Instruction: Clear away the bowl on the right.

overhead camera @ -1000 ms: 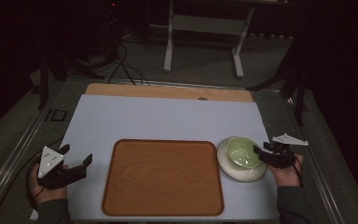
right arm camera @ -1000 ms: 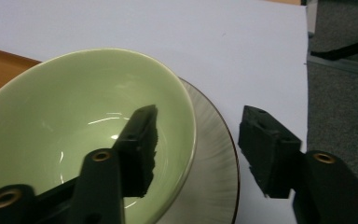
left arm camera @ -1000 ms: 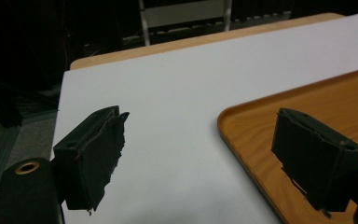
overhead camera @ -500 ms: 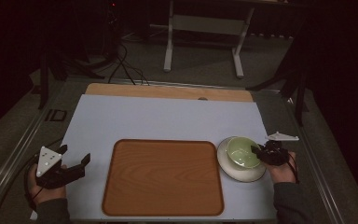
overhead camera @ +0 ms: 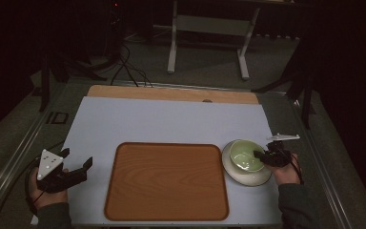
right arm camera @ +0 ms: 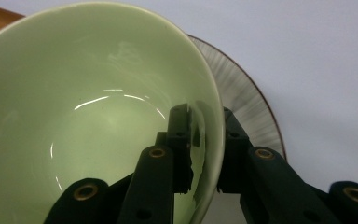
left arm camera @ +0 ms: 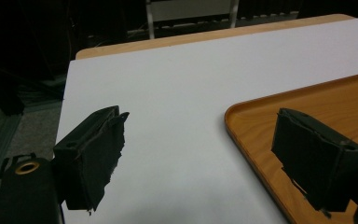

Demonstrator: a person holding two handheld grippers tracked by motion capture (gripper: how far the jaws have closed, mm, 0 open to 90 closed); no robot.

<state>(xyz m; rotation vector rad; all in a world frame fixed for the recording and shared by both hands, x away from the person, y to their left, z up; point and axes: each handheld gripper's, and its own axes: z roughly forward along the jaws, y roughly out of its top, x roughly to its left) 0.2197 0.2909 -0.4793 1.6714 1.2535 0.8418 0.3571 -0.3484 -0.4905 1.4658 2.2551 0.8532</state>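
Note:
A pale green bowl (overhead camera: 244,155) (right arm camera: 84,116) sits on a white plate (overhead camera: 248,175) (right arm camera: 251,107) right of a wooden tray (overhead camera: 167,181) (left arm camera: 307,100). My right gripper (overhead camera: 262,155) (right arm camera: 205,154) is shut on the bowl's right rim, one jaw inside the bowl and one outside. My left gripper (overhead camera: 74,160) (left arm camera: 200,158) is held over the white table top (overhead camera: 171,121) left of the tray, jaws wide open with nothing between them.
The tray is bare. Beyond the white sheet runs the table's wooden far edge (overhead camera: 171,93). A metal stand (overhead camera: 207,28) and cables (overhead camera: 124,67) are on the dark floor behind the table.
My right gripper moved left onto the bowl's rim and shut on it. The left gripper stayed nearly still.

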